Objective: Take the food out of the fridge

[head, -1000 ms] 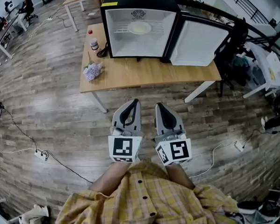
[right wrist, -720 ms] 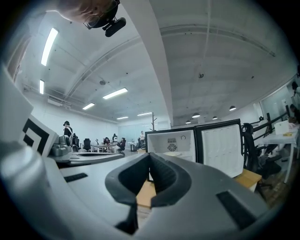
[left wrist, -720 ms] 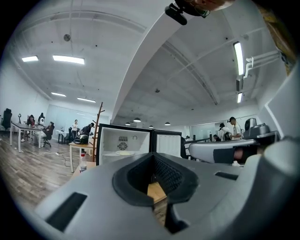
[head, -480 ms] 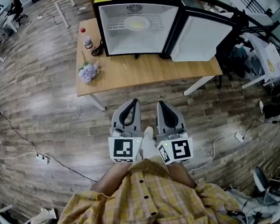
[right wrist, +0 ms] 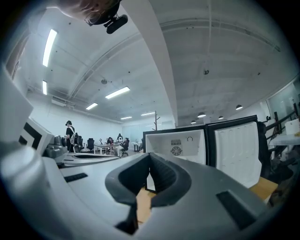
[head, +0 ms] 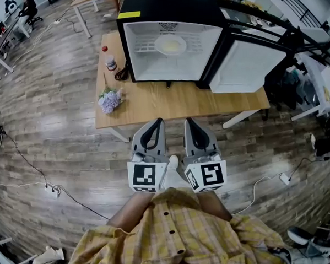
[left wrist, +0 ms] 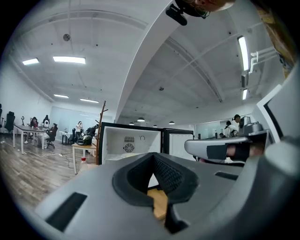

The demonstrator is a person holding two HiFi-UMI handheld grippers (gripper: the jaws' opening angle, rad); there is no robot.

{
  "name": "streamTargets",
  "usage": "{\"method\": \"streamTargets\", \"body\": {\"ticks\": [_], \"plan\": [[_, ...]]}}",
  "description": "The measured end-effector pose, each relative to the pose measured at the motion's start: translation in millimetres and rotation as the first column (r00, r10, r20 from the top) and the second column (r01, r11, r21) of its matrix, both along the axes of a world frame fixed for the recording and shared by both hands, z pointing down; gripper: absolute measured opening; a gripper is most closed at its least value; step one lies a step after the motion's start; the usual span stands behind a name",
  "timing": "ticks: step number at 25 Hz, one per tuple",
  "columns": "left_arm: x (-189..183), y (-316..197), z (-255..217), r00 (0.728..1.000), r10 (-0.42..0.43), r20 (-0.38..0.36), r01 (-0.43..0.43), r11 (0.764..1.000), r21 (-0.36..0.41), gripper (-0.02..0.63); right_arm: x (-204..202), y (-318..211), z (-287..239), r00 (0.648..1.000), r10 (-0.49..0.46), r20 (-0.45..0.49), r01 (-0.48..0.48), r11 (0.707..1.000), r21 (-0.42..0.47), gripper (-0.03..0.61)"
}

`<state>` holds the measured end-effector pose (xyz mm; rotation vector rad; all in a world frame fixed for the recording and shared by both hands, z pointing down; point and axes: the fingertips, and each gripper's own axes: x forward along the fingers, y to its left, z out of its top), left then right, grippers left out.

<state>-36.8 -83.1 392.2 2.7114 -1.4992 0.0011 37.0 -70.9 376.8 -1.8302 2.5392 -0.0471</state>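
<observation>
The light wooden bench (head: 169, 106) now sits lower in the head view than it did a second ago. Its front edge has come right up to the gripper tips, so the person has walked up to it.

On the back half of the bench stands the black mini fridge with a white interior (head: 169, 7). Its white-lined door (head: 244, 66) is swung fully open toward the right edge, so nothing blocks the way in.

The left gripper (head: 158, 122) and the right gripper (head: 189, 123) are held side by side and level, close to the person's yellow checked shirt (head: 170, 233). They point at the fridge opening. Each has its jaws pressed together with nothing between them, and both gripper views look straight at the lit cavity.

The food is a pale yellow portion on a round white plate (head: 170, 44). It rests on the wire shelf inside the fridge, toward the back and well apart from both grippers.

Near the left front corner of the bench lies a small bunch of lilac flowers (head: 110, 98). A small bottle with a red cap (head: 110, 62) stands by the left edge, beside the fridge.

The approach looks nearly done, but the reach has not begun. Next, I judge, a gripper must open and go in over the bench toward the plate.
</observation>
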Motion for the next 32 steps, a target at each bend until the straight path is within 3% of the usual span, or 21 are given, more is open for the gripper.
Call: {"method": "streamTargets", "body": {"ticks": [20,27,32], "plan": [[35,-118,-12,0.994,-0.095,0.054,0.094,0.995,0.020,0.008,37,-129,-8,0.996,-0.091,-0.003,0.091,0.995,0.035,0.008],[31,-140,-7,0.993,-0.103,0.049,0.103,0.995,0.004,0.008,33,-157,0,0.988,-0.101,-0.114,0.105,0.994,0.030,0.008],[22,-163,-6,0.995,-0.086,0.042,0.086,0.996,0.004,0.008,23,-187,9,0.961,-0.107,-0.254,0.111,0.994,0.002,0.012]]}}
